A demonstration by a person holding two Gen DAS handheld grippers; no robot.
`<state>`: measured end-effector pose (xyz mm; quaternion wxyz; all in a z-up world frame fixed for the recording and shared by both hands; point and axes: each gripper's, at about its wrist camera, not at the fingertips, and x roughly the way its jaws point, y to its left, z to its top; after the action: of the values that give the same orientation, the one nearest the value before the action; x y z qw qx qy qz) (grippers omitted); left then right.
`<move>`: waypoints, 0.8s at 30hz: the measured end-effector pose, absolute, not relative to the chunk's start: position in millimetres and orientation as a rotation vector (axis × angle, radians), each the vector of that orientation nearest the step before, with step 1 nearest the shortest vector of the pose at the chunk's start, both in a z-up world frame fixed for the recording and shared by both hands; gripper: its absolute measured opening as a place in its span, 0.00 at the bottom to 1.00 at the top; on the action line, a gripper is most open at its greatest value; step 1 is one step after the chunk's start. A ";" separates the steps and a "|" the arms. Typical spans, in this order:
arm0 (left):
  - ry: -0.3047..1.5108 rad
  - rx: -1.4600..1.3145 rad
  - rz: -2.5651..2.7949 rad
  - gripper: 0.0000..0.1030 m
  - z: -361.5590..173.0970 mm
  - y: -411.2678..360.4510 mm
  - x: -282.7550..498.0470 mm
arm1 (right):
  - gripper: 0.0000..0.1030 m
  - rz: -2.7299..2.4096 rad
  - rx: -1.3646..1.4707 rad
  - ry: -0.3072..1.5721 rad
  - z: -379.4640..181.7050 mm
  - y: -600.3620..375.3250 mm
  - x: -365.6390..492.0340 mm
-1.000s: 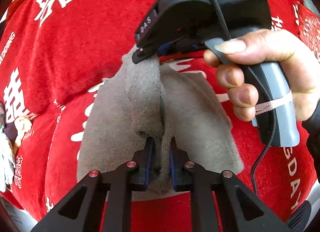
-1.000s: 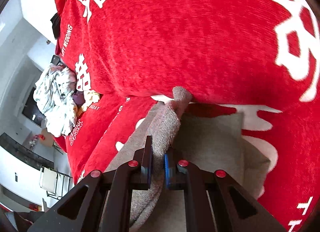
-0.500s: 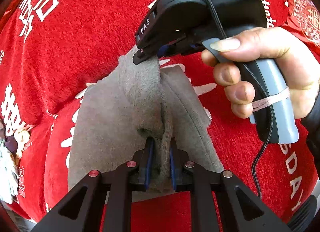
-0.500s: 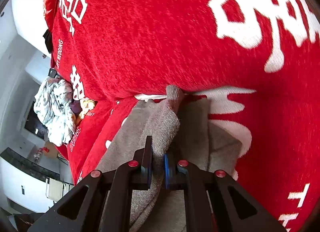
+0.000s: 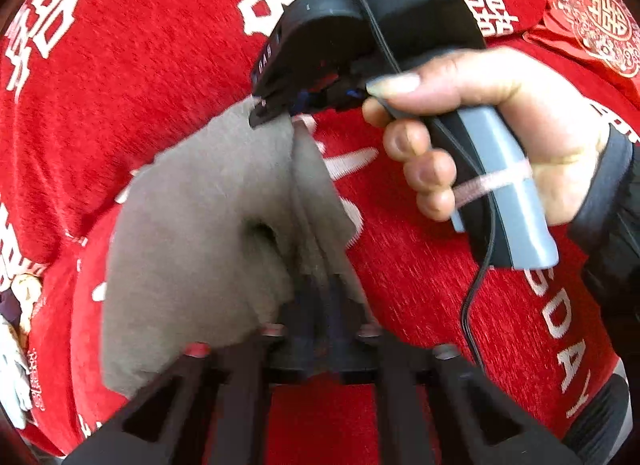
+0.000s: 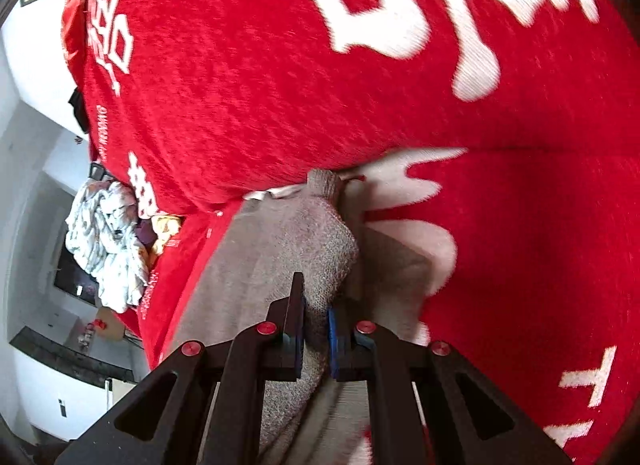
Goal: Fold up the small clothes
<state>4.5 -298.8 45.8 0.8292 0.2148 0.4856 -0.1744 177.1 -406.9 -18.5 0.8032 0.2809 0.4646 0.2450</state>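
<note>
A small grey knit garment (image 5: 200, 225) hangs folded along a ridge above the red blanket (image 5: 140, 85). My left gripper (image 5: 320, 297), blurred, has its jaws closing on the near end of that ridge, with the cloth between the pads. In the left wrist view my right gripper (image 5: 266, 111), held by a hand (image 5: 500, 113), pinches the far corner. From the right wrist view the right gripper (image 6: 316, 329) is shut on a fold of the grey garment (image 6: 280, 249), whose tip pokes up past the fingers.
The red blanket (image 6: 280, 85) with white characters covers a soft, bulging surface all around. A pile of pale crumpled clothes (image 6: 108, 241) lies at its far left edge. A red patterned pouch (image 5: 592, 21) sits at the upper right. The room floor shows beyond the left edge.
Both grippers have travelled across the blanket and sunk with the garment held between them. The left flap now spreads wider and the right flap looks narrower. The left view has become blurred.
</note>
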 end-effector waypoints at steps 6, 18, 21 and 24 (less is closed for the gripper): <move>0.998 0.426 -0.418 0.06 50.4 -290.3 -1.4 | 0.08 0.517 0.624 1.002 -25.7 -414.3 176.1; 0.988 0.287 -0.413 0.06 64.4 -213.6 -21.4 | 0.64 0.482 0.544 0.938 14.6 -402.0 112.2; 1.010 0.231 -0.362 0.06 59.6 -186.0 -13.3 | 0.64 0.517 0.571 0.944 18.8 -391.2 85.4; 1.045 0.186 -0.331 0.06 52.0 -162.3 -7.8 | 0.64 0.519 0.583 0.977 17.0 -378.7 71.4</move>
<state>-7.8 -162.3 52.0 0.8496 0.0881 0.4958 -0.1571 71.4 -378.7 17.0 0.8109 0.2727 0.4574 0.2428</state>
